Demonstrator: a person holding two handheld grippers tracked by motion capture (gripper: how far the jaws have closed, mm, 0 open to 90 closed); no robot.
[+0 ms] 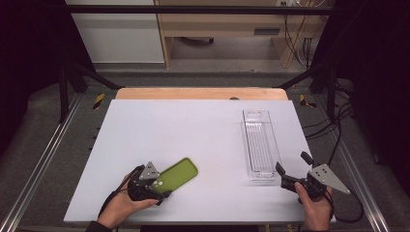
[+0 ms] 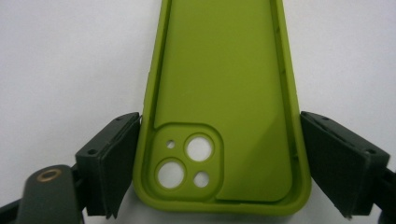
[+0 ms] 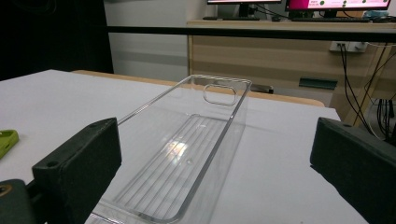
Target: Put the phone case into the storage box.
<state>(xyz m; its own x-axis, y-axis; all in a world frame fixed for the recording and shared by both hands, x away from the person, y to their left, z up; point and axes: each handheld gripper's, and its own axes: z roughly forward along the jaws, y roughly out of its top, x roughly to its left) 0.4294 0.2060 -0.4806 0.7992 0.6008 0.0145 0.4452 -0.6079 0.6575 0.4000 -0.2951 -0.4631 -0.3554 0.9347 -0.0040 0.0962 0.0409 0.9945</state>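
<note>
Phone case [image 2: 224,93], green, judged light, soft and flexible: my left gripper [image 2: 219,163] jaws straddle its camera end, not yet pinching its long edges.

The phone case [image 2: 224,93] is olive green throughout, inside face and rim alike, with no print or pattern. The tray [image 3: 187,154] is colourless and transparent; its floor carries a pattern of parallel ridges. The table [image 1: 183,130] is plain white with a light wood edge along its far side. The left hand-held gripper [image 1: 155,186] is black with a grey plate on top. The right hand-held gripper [image 1: 290,169] is black with a grey plate likewise.
</note>
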